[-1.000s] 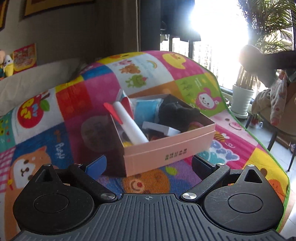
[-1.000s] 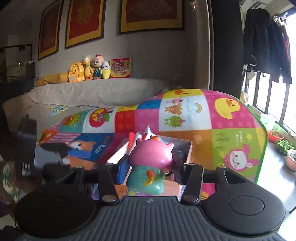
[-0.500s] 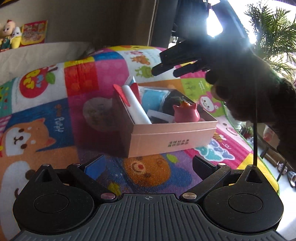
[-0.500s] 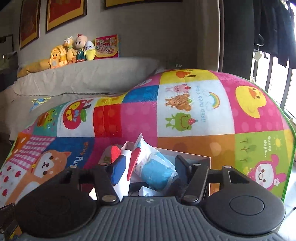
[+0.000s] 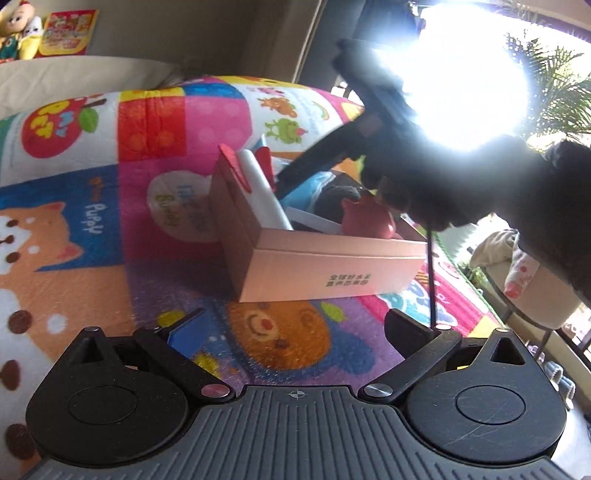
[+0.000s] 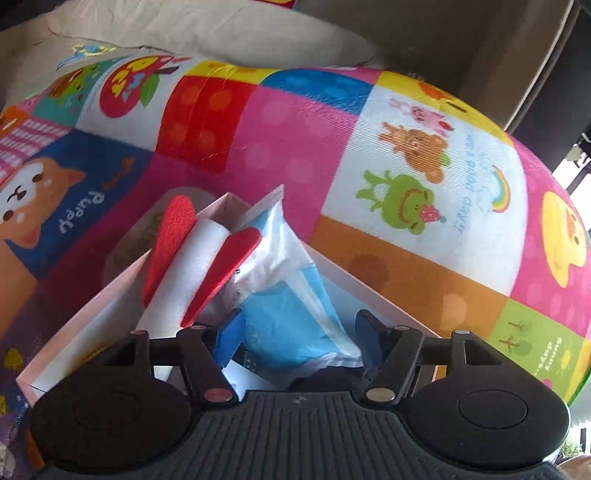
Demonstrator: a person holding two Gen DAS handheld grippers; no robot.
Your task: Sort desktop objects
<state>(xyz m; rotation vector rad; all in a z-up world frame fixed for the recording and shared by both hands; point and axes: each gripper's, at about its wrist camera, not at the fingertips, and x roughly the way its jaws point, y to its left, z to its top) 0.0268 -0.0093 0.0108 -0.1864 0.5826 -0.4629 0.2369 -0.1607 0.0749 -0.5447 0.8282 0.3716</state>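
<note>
A pink cardboard box (image 5: 332,266) stands on the play mat. In it are a white foam rocket (image 5: 262,184) with red fins, a blue plastic packet (image 5: 314,184), a dark soft thing (image 5: 336,192) and a pink pig toy (image 5: 367,221). My right gripper (image 5: 284,181) reaches down into the box from the right, a dark shape against the glare. In its own view the right gripper (image 6: 299,332) hovers over the blue packet (image 6: 291,314) beside the rocket (image 6: 192,266); its jaws are opening and its pads press on nothing. My left gripper (image 5: 295,326) is open and empty, in front of the box.
The colourful cartoon mat (image 5: 147,221) covers the whole surface and ends at a green edge on the right. A thin black cable (image 5: 430,277) hangs from the hand (image 5: 480,192). Plush toys (image 5: 14,29) sit far back; a chair with clothing (image 5: 524,273) stands at the right.
The pig toy, held in my right gripper a second ago, now lies in the box. The right gripper has dropped over the box with wider jaws. My left gripper sank a little and rolled.
</note>
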